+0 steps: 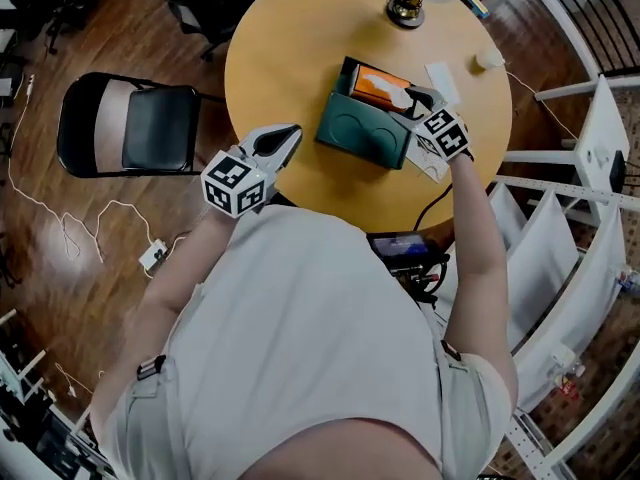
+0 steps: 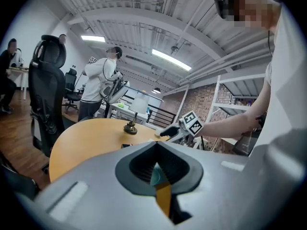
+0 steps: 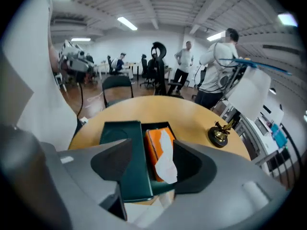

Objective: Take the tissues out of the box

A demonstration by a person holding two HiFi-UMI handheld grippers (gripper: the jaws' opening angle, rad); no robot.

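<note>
A dark green box (image 1: pixel 362 133) lies open on the round wooden table (image 1: pixel 290 48), its lid folded toward me. Inside sits an orange tissue pack (image 1: pixel 378 85) with a white tissue (image 1: pixel 402 96) sticking up from its slot. My right gripper (image 1: pixel 416 98) hangs over the box's right end. In the right gripper view its jaws stand wide apart, and the tissue (image 3: pixel 166 163) rises between them, close to the right jaw, with no visible pinch. My left gripper (image 1: pixel 289 137) hovers at the table's near edge, left of the box, jaws together and empty.
A brass ornament (image 1: pixel 405 10) stands at the table's far side. A white sheet (image 1: pixel 441 78) and a small white object (image 1: pixel 488 61) lie to the right. More white sheets (image 1: pixel 430 165) lie beside the box. A black chair (image 1: pixel 130 126) stands left, white shelving (image 1: pixel 590 178) right.
</note>
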